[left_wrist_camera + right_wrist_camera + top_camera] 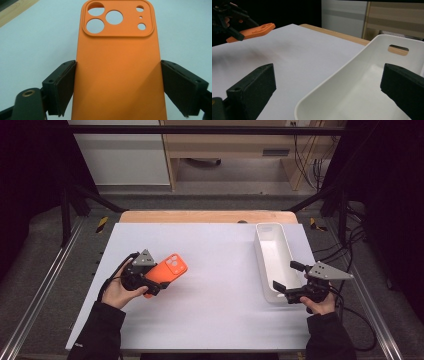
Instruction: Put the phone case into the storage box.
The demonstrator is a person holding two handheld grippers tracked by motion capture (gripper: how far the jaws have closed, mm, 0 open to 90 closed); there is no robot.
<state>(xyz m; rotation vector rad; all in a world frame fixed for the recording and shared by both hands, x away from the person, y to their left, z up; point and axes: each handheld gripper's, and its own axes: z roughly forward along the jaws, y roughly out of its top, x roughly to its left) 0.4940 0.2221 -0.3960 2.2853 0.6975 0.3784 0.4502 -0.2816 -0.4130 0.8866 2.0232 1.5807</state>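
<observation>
An orange phone case with camera cut-outs is held at the left of the white table. My left gripper is shut on it. In the left gripper view both black pads press on the long sides of the orange phone case, camera end pointing away. From the right gripper view the case hangs a little above the table in the left gripper. My right gripper is at the near end of a white bin. Its jaws stand wide open around the bin's rim, not touching it.
The white bin is long, narrow and empty, with a handle slot in its far end. A wooden table edge shows beyond the white sheet. Black frame bars and cables run along the right side.
</observation>
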